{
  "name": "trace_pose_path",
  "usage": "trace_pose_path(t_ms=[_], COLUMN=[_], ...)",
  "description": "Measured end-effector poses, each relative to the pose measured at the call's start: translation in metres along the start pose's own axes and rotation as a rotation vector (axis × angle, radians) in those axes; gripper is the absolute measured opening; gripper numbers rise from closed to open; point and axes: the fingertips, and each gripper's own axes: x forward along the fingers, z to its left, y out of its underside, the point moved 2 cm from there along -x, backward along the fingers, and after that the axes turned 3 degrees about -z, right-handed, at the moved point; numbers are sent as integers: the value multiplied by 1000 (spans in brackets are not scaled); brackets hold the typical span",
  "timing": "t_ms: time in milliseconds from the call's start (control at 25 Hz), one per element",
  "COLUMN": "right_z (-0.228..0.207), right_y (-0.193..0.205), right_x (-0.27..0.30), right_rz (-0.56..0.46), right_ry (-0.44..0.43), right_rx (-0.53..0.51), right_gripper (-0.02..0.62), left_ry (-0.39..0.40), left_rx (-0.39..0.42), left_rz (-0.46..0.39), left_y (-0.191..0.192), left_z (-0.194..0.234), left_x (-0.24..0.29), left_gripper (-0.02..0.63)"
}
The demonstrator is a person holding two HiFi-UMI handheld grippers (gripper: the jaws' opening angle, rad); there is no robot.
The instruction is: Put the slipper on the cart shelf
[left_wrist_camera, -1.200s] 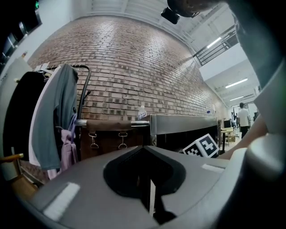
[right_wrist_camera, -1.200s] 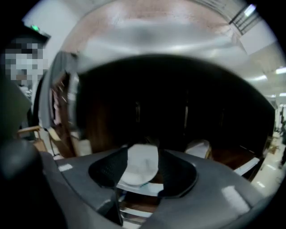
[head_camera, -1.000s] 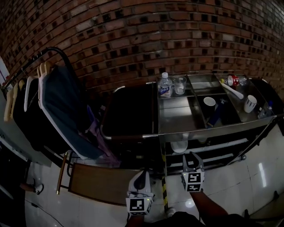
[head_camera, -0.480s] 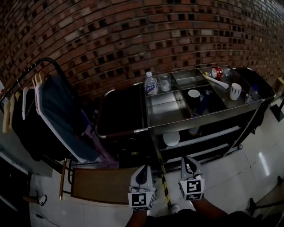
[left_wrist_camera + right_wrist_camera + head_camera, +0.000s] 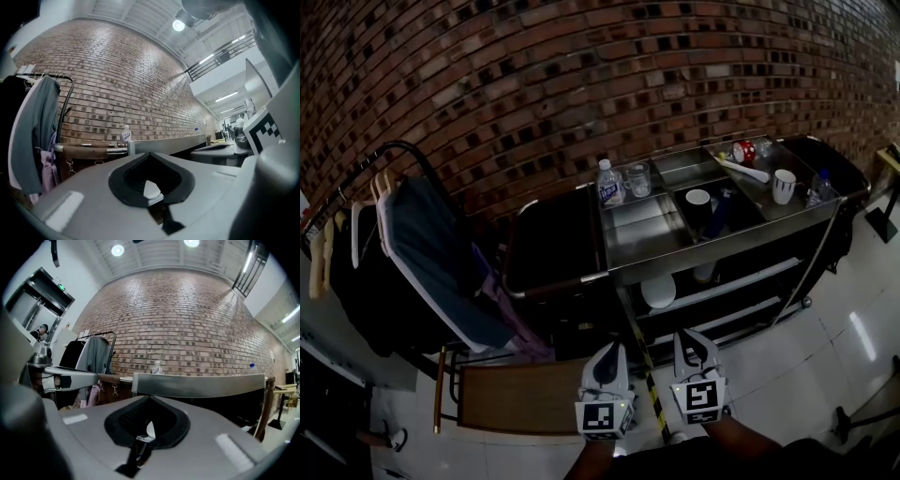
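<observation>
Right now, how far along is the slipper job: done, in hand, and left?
Done, it seems: a white thing, perhaps the slipper, lies on the cart shelf. In hand: nothing; the left gripper and right gripper are shut and empty. Left: maybe only checking it.

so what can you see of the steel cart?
The shiny stainless-steel service cart stands upright on pale floor tiles against the red brick wall. Its top is split into shallow compartments holding a clear plastic water bottle, a clear glass and white cups. Open shelves sit below; a round white item rests on one. A black bin adjoins its left end.
</observation>
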Motion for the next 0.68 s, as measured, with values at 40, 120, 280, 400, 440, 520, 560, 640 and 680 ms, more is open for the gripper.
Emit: trace_pose_path(t_ms=[40, 120, 280, 400, 440, 520, 560, 640, 680], right_z=[0, -1, 0, 1, 1, 1, 1, 0, 0], right_y=[0, -1, -6, -10, -12, -10, -8, -6, -5], right_x=[0, 0, -2, -3, -3, -3, -3, -3, -3], right_rz=[1, 1, -12, -22, -25, -29, -30, -34, -35], right_ry=[0, 1, 0, -5, -7, -8, -8, -9, -10], right_rx=[-1, -3, -20, -38, -44, -42, -39, -41, -42], right_gripper=[2, 2, 2, 2, 2, 2, 2, 2, 2], left_ry=[4, 7, 4, -1, -4, -7, -7, -8, -8], left_rx=[8, 13, 9, -6, -1, 11, 14, 17, 17], left_rz=[-1, -5, -6, -12, -14, -14, -13, -12, -11], left_y=[-3, -5, -4, 1, -1, -5, -6, -6, -6], left_z=[-1, -1, -1, -1, -2, -3, -3, -4, -4], left_x=[1, 3, 4, 4, 4, 4, 4, 4, 4], left_gripper=[17, 17, 17, 17, 17, 17, 17, 17, 17])
